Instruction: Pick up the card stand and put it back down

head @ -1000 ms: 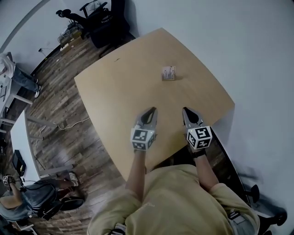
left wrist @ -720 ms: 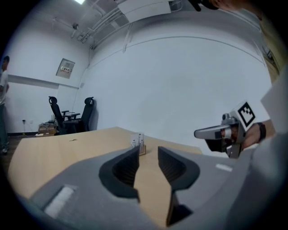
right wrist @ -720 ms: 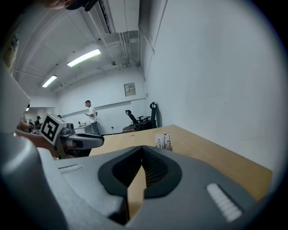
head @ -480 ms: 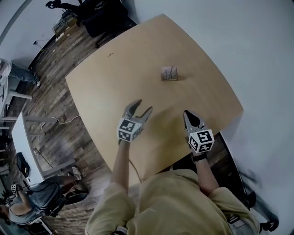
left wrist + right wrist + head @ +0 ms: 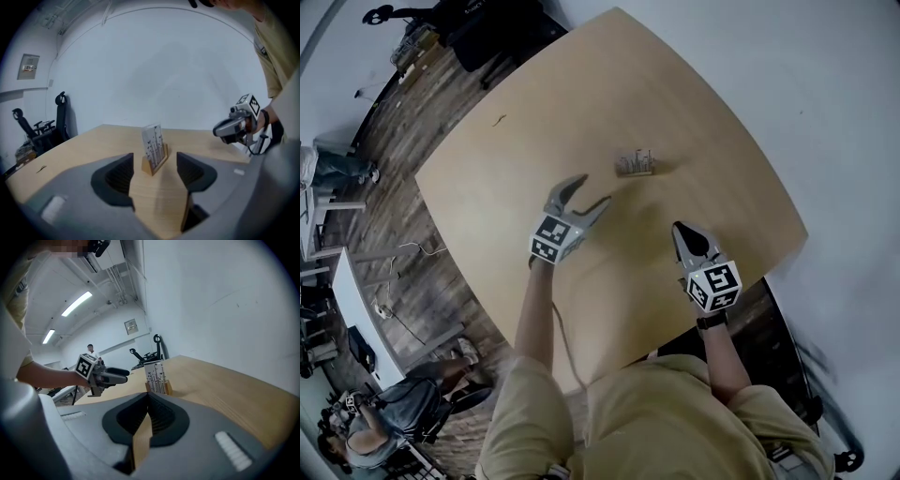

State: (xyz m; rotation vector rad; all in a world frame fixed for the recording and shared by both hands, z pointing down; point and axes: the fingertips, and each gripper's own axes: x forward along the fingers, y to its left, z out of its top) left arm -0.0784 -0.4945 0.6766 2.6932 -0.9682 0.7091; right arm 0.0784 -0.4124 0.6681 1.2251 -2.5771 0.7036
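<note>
The card stand (image 5: 635,164) is a small wooden block holding an upright printed card, standing on the light wooden table (image 5: 516,159) toward its far side. My left gripper (image 5: 589,192) is a short way in front and left of it, apart from it. Its jaws have just been opening and hold nothing. In the left gripper view the card stand (image 5: 154,147) shows ahead, framed by the left gripper (image 5: 154,164). My right gripper (image 5: 680,228) hovers nearer me, shut and empty. In the right gripper view the card stand (image 5: 157,376) lies beyond the right gripper (image 5: 149,394), with the left gripper (image 5: 115,376) beside it.
Black office chairs (image 5: 478,28) stand past the table's far left corner on the wood-plank floor (image 5: 394,234). A white wall (image 5: 825,112) runs along the table's right side. A person (image 5: 384,422) sits at the lower left.
My left gripper has moved forward toward the card stand and its jaws have gone from shut to open. The right gripper stays shut and has shifted only slightly.
</note>
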